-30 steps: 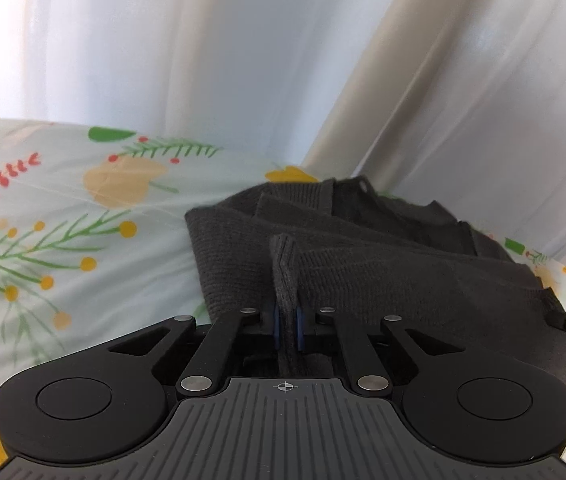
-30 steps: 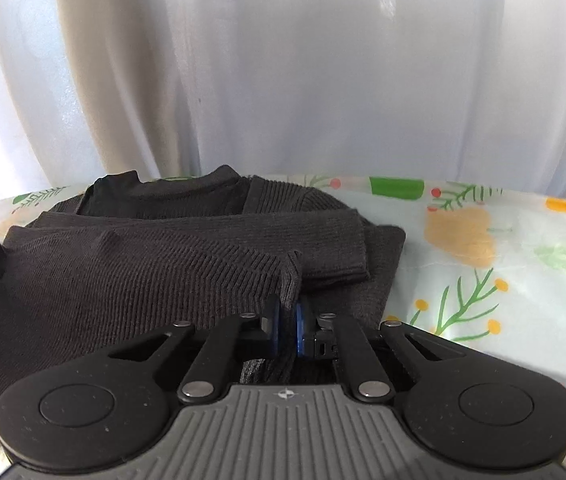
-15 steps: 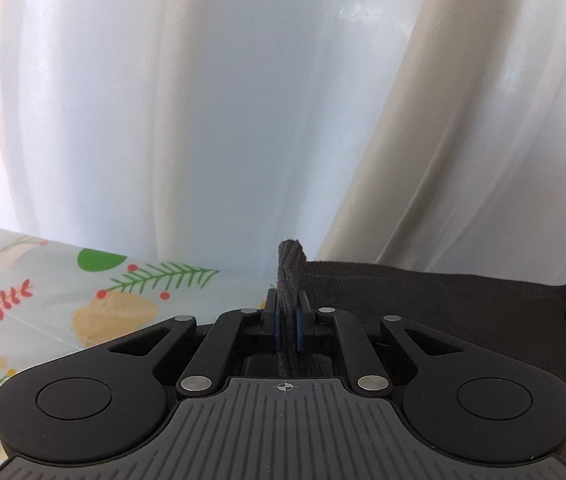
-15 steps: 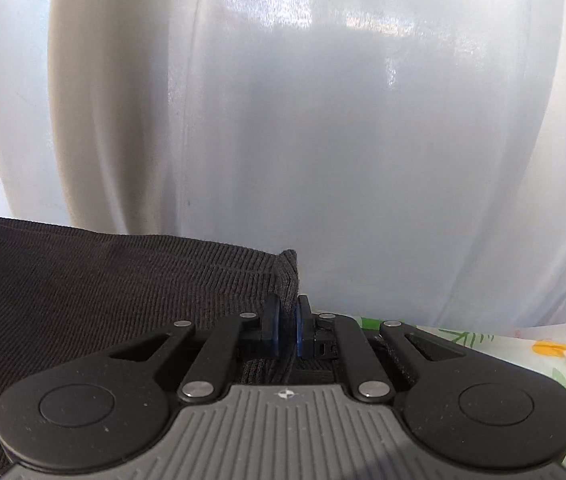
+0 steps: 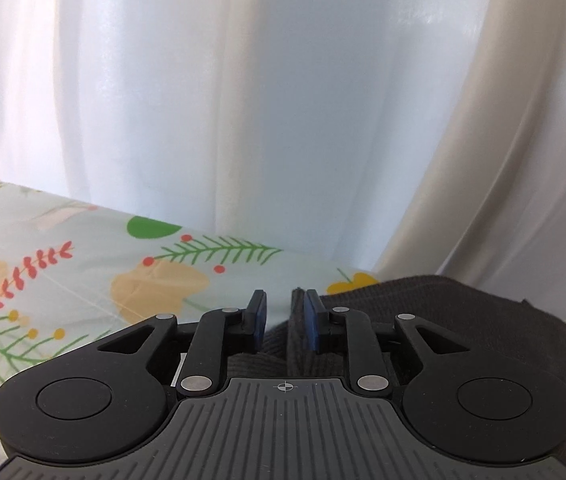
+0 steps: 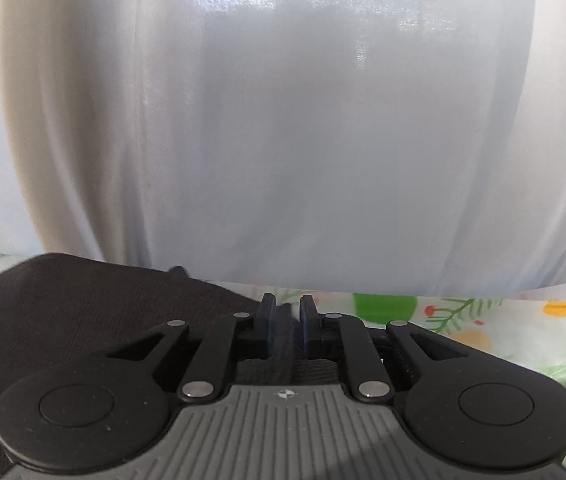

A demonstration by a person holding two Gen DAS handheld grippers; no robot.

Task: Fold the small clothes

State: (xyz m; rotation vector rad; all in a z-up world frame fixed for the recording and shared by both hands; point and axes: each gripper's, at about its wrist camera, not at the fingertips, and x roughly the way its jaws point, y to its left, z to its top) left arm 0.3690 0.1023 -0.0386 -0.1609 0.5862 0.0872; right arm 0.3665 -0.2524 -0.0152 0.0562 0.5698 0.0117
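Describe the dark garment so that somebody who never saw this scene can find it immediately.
Start from the white curtain that fills the background, then look down to the pale floral tablecloth in front of it. The dark grey ribbed knit garment lies there, between the open left gripper and the open right gripper. It is the only dark, plain thing on that bright printed cloth.

Bare floral-printed pale green tablecloth (image 5: 63, 280) is lying open beyond the dark grey ribbed knit garment (image 5: 463, 320), leaving passage there. White pleated curtains (image 6: 283, 140) are hanging just behind the surface's far edge, blocking any reach farther forward in both views.
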